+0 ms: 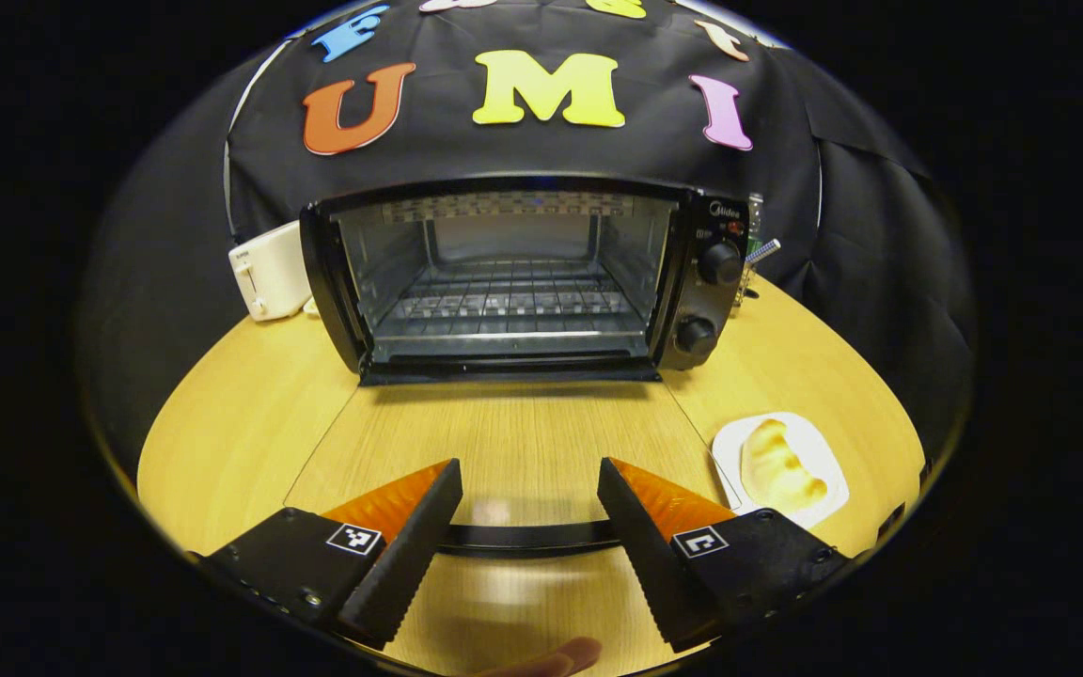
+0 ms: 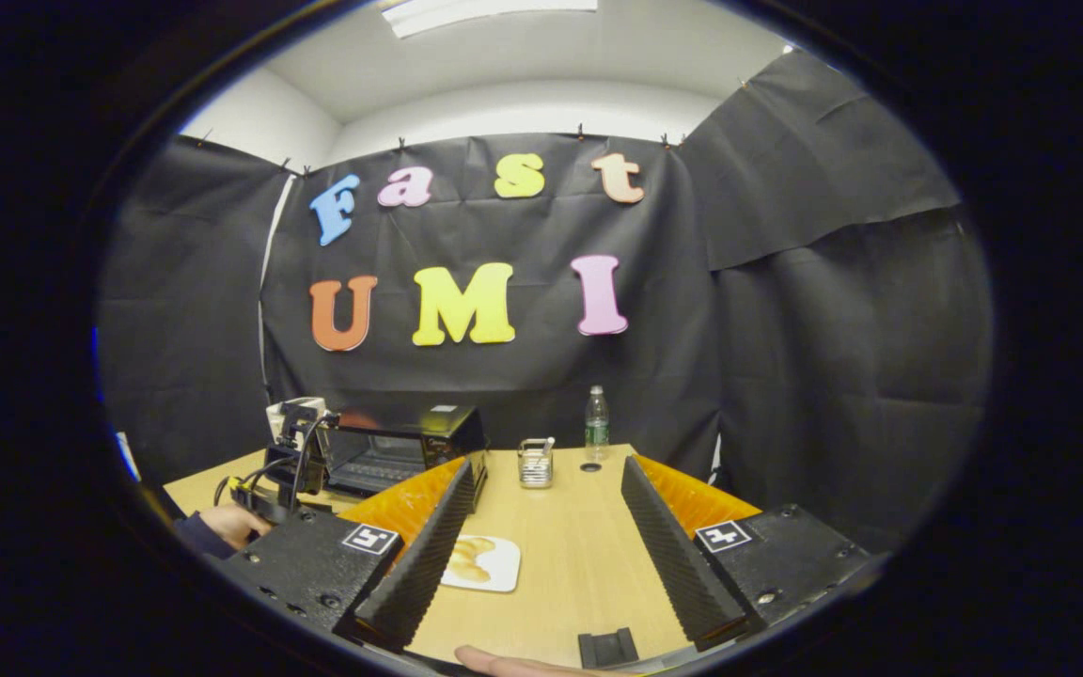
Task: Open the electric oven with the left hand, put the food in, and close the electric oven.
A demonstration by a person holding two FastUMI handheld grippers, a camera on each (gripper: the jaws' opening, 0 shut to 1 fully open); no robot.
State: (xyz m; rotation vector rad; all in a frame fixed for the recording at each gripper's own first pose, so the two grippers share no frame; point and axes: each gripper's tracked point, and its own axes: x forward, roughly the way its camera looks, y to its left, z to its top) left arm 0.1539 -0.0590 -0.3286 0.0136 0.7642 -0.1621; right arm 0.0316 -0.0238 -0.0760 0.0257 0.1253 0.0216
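left tongs [image 1: 527, 508]: hanging wide apart, gripping nothing, with the dark door handle [image 1: 527, 538] lying between the two fingers and not touching either one as far as I can tell

oven door [image 1: 504, 442]: looks like it's lying flat open, the glass reflecting the wood so it's kinda blending into the tabletop [image 1: 231, 423]; so I'm guessing the opening step is done

right tongs [image 2: 537, 555]: also spread open and empty, hovering over the tabletop in the right gripper view

food [image 2: 468, 558]: sitting on a white plate [image 2: 499, 572], just beside the right tongs' left finger; in the left gripper view it's off to the right of the open door

next move: I'm thinking the right tongs need to be dropping down and closing gently on the pastry, then carrying it over the door onto the rack [image 1: 509, 306]

electric oven [image 1: 523, 273]: standing open, rack looking bare

hard to tell: the oven's far interior is looking murky, and a white appliance [image 1: 269, 271] is peeking out half hidden behind the oven

cut off: only a fingertip [image 1: 560, 656] of the holding hand is showing at the bottom edge
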